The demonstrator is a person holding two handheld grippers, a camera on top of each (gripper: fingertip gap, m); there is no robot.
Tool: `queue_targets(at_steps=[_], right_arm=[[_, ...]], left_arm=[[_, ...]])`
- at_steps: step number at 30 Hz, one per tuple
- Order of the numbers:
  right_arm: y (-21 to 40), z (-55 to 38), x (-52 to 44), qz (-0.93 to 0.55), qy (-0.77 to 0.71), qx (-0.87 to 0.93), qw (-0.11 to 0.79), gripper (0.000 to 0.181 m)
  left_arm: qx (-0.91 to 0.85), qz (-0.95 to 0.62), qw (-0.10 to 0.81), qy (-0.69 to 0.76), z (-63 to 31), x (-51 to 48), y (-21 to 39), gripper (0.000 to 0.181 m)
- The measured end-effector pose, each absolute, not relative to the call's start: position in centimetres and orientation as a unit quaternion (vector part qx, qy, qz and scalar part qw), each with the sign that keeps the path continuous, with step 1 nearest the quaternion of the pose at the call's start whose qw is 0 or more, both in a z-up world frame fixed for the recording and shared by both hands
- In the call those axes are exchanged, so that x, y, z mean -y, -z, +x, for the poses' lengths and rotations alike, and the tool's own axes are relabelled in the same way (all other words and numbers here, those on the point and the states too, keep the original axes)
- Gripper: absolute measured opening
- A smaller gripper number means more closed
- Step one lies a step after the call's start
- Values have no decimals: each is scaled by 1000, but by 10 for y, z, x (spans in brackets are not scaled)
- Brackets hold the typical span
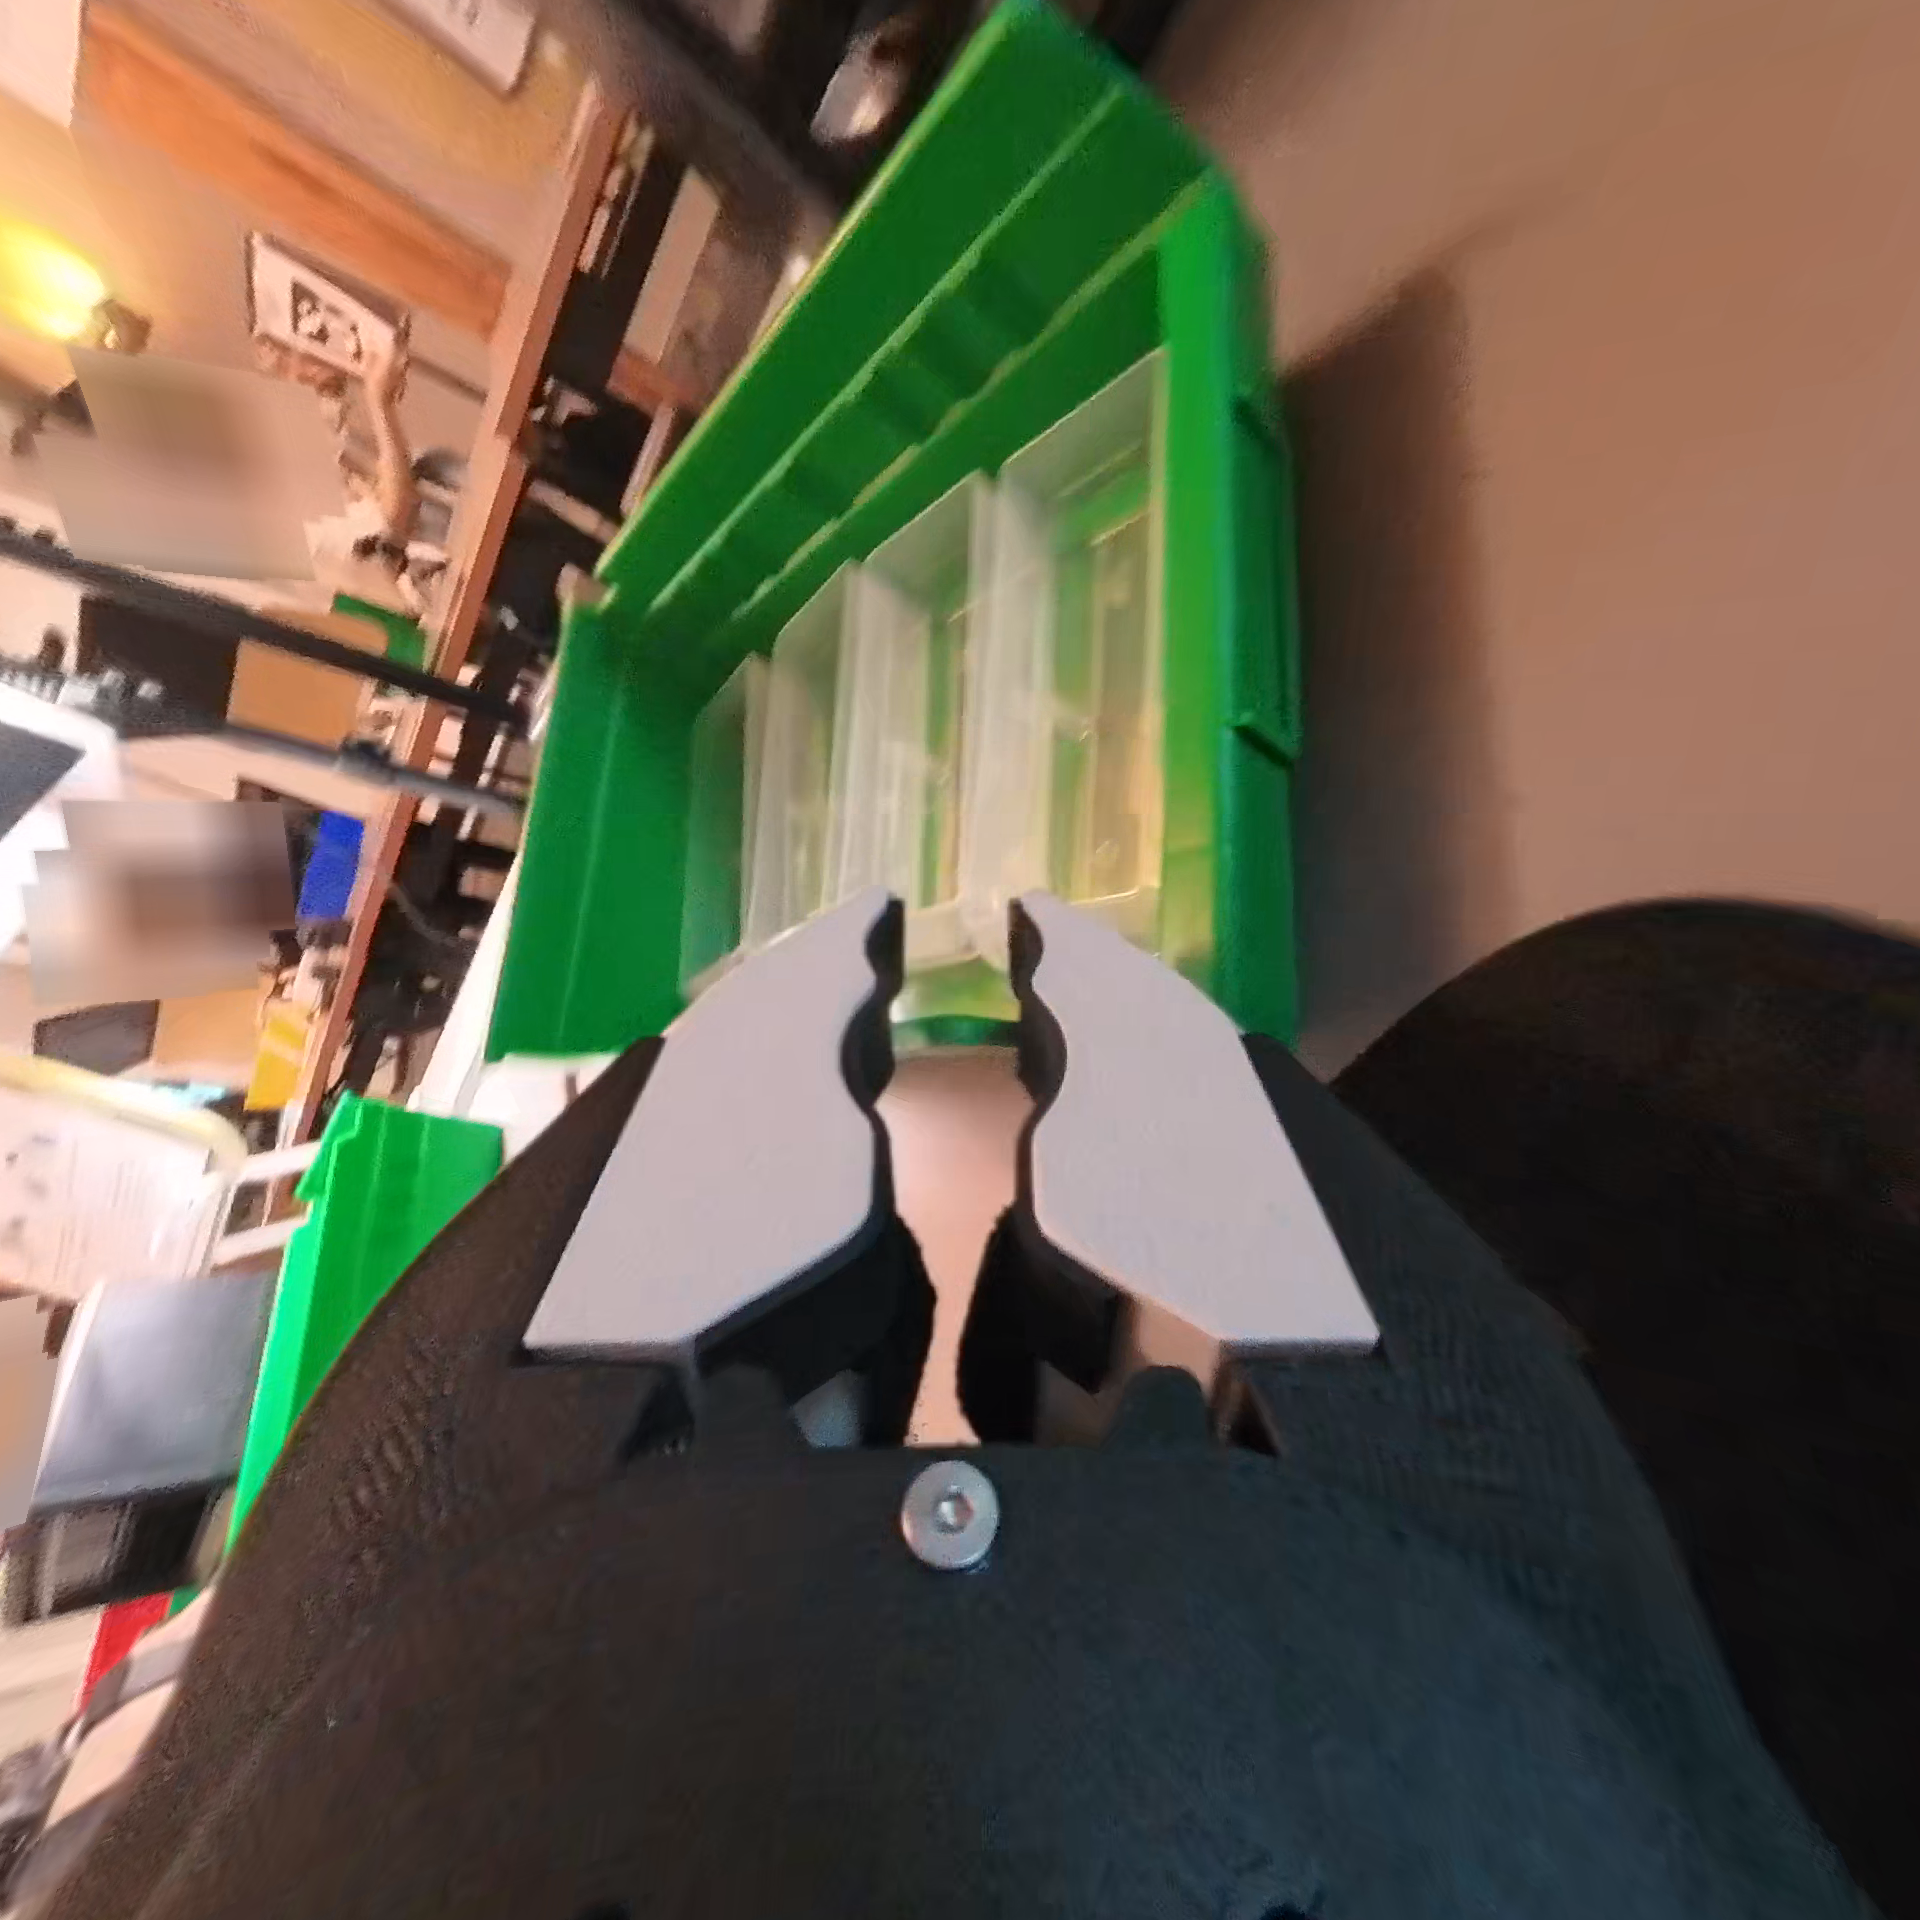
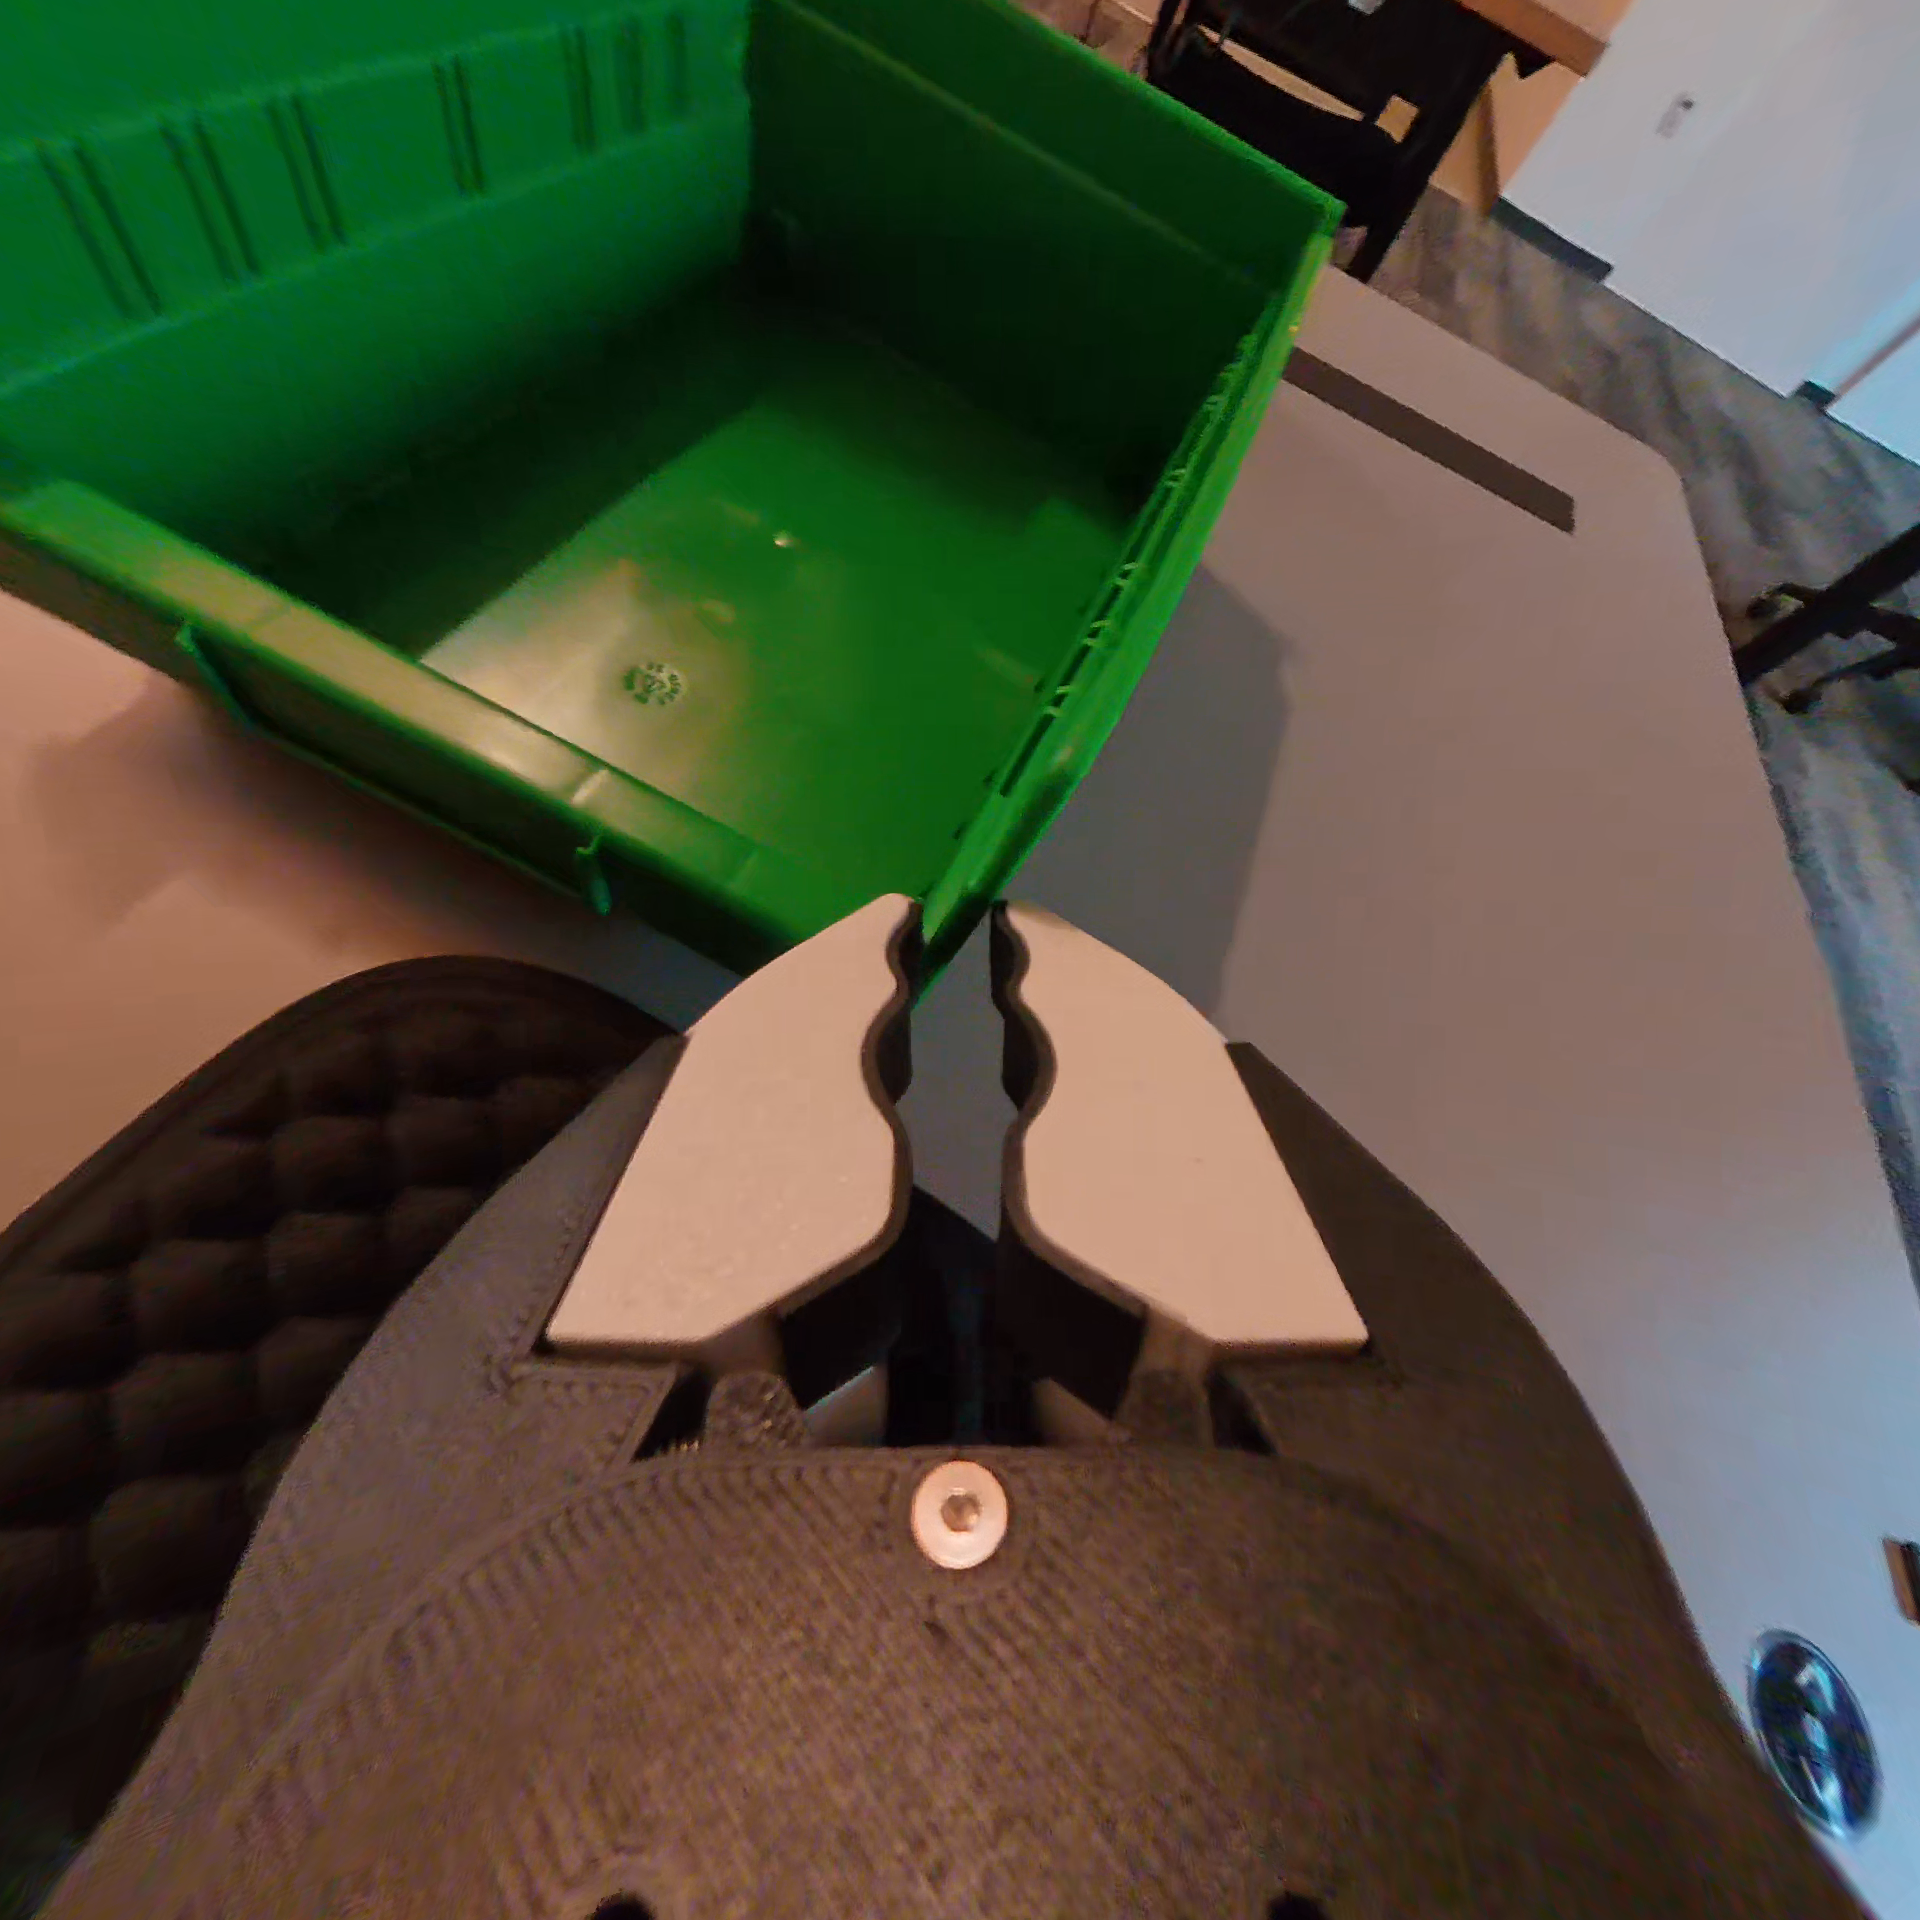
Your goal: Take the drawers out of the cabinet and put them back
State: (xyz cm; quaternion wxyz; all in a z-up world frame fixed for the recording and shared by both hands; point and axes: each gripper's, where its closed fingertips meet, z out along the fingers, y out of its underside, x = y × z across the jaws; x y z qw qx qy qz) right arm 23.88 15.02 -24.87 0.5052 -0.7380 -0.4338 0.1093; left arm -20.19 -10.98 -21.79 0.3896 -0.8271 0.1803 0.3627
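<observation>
Beige bench carrying green cabinet: left gripper grasping clear drawer handle, likely mid-pull; right gripper slightly parted, empty, beside green bin corner.

Reads to me as lab or workshop office. I see wooden shelving uprights crowded with boxes, cables, gear beyond smooth beige tabletop; square black-and-white marker card on wall; grey carpet floor, white walls; green plastic storage bin on tabletop.
</observation>
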Motion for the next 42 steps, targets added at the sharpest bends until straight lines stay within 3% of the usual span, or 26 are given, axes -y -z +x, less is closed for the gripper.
queue_targets(at_steps=[5, 7, 11, 15, 20, 26, 36, 42], right_arm=[[220, 250, -153, -728, -98, 408, 541, 48], [203, 246, -147, -708, -119, 405, 567, 54], [200, 215, -121, -668, -171, 456, 563, 57], [241, 183, -101, -680, -174, 525, 482, 59], [272, 163, -99, -656, -96, 579, 474, 60], [273, 163, -107, -644, -34, 582, 495, 50], [272, 206, -133, -672, 16, 562, 482, 52], [267, 194, -119, -644, -4, 588, 489, 55]], left_arm=[[-138, -803, 436, -383, -217, 134, 177, 39], [-150, -791, 470, -362, -200, 130, 167, 47], [-192, -797, 503, -272, -156, 104, 182, 49], [-204, -817, 444, -306, -159, 86, 218, 49], [-214, -835, 396, -317, -168, 78, 253, 46], [-185, -854, 351, -335, -195, 92, 262, 23], [-119, -877, 282, -371, -266, 152, 260, 24], [-166, -852, 349, -353, -247, 131, 255, 40]])
